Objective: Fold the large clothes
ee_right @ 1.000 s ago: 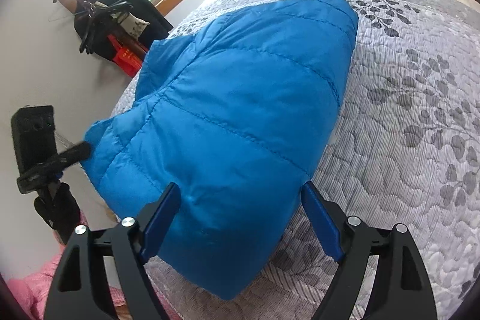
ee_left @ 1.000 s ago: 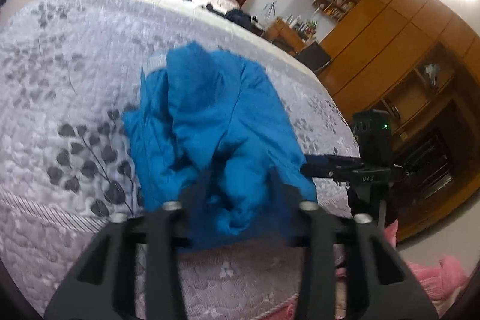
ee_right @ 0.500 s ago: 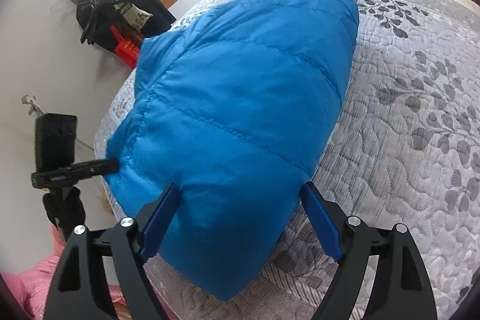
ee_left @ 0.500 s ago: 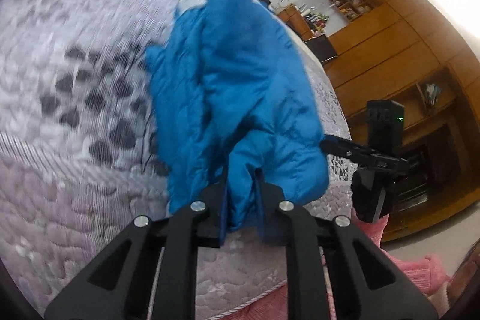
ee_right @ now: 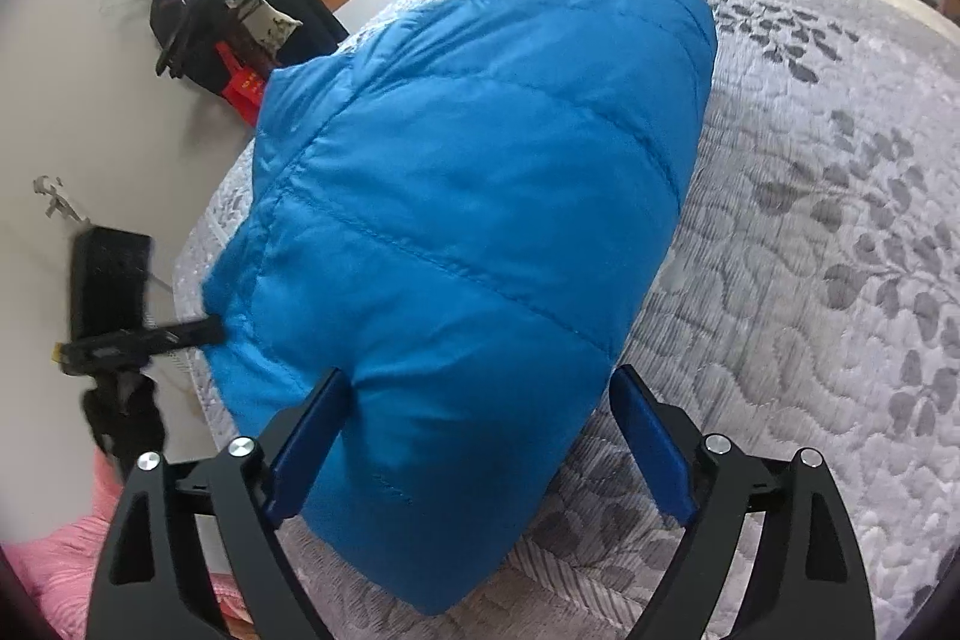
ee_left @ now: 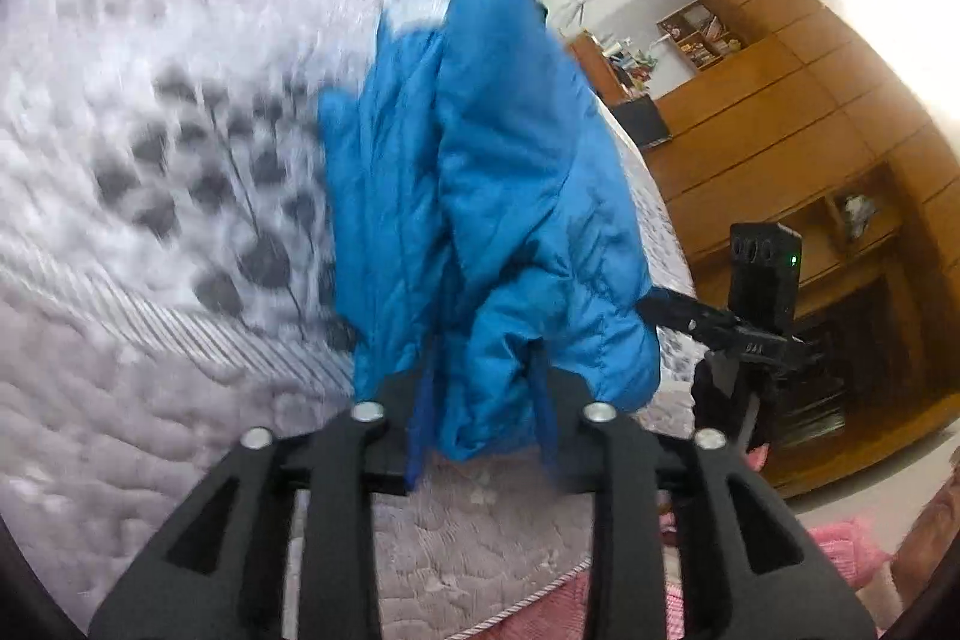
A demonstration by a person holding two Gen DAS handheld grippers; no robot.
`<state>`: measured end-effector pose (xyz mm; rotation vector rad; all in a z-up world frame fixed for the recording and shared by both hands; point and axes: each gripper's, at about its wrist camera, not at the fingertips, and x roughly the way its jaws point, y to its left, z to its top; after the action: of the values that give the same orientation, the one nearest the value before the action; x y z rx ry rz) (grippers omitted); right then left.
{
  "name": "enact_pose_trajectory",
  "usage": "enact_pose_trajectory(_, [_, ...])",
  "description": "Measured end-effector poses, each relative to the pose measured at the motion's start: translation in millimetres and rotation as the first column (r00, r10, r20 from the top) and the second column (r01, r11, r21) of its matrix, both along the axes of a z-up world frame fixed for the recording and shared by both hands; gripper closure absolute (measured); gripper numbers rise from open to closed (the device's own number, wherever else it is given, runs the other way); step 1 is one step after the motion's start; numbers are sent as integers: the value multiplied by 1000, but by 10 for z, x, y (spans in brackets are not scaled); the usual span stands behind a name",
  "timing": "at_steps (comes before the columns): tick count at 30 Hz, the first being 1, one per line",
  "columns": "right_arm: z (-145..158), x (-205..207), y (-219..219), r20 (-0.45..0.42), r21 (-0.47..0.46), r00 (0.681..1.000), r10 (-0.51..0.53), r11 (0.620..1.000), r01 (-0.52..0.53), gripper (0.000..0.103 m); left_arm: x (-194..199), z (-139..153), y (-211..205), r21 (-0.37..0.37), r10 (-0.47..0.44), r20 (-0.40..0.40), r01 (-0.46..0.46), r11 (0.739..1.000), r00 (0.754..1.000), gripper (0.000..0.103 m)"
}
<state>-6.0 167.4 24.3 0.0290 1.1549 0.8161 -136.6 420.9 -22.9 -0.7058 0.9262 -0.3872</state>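
Left tool (ee_left: 480,418) pinches the blue puffer jacket's (ee_right: 480,220) bunched edge on the quilted bed (ee_right: 810,250); right tool (ee_right: 480,436) straddles its hem, wide open, gripping nothing; lift both evenly, I judge

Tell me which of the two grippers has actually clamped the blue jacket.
The left gripper: its fingers are pinched on a bunched fold of the blue jacket. The right gripper is spread wide, its fingers only straddling the hem.
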Motion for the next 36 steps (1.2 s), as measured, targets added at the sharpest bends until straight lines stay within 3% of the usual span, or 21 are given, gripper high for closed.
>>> enact_pose_trajectory(3, [11,0,-6,3,-4,1000,-3,1000,3,15,6,304,-21,115,26,73,-35,993,997,59])
enact_pose_trajectory(6, [10,10,-17,-7,-5,1000,-6,1000,6,15,101,513,-119,190,12,113,-33,981,994,57])
enact_pose_trajectory(10, [14,18,-26,-7,-18,1000,-7,1000,7,15,318,548,-288,248,-24,101,-2,969,995,56])
enact_pose_trajectory(14, [33,8,-12,-3,-31,1000,-13,999,13,15,480,398,-368,326,-23,54,4,945,998,56])
enact_pose_trajectory(20, [38,-17,45,-2,-49,1000,-16,999,16,14,507,160,-241,278,-32,16,26,960,999,50])
enact_pose_trajectory(36, [-16,-61,214,26,-91,999,-29,995,31,11,494,-38,-339,304,-48,19,40,952,999,49])
